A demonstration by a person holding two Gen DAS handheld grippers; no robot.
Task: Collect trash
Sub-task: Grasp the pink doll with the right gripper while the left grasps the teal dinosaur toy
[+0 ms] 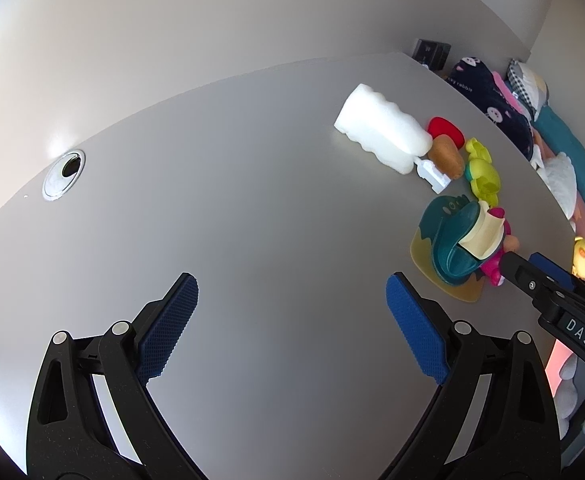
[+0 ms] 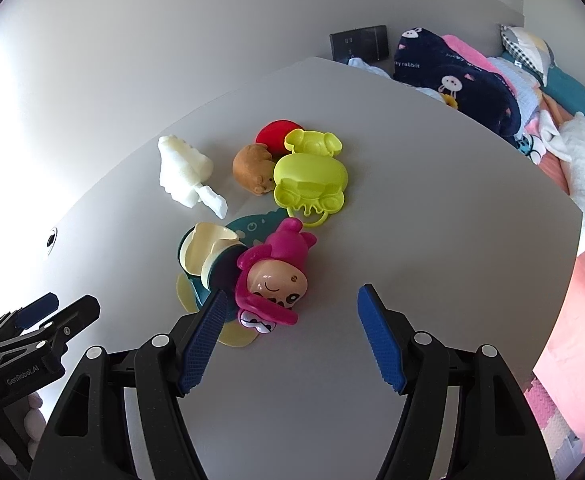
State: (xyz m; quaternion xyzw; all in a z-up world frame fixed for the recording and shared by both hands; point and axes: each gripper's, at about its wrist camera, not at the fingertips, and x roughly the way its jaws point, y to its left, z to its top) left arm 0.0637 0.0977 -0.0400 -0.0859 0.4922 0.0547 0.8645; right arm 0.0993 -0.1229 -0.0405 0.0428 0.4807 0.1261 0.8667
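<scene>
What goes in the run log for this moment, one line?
left tongs open, over bare table | right tongs open, nothing held, just short of pink doll | trash pile untouched

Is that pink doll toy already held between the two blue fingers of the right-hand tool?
No, the right gripper stands open over bare table, with the pink doll toy lying just beyond its fingertips.

"DAS" stood on the black right tongs [image 1: 532, 266], "GenRobot.AI" on the black left tongs [image 2: 58, 312], "lucky rabbit" on the navy rabbit-print blanket [image 2: 452, 76]
</scene>
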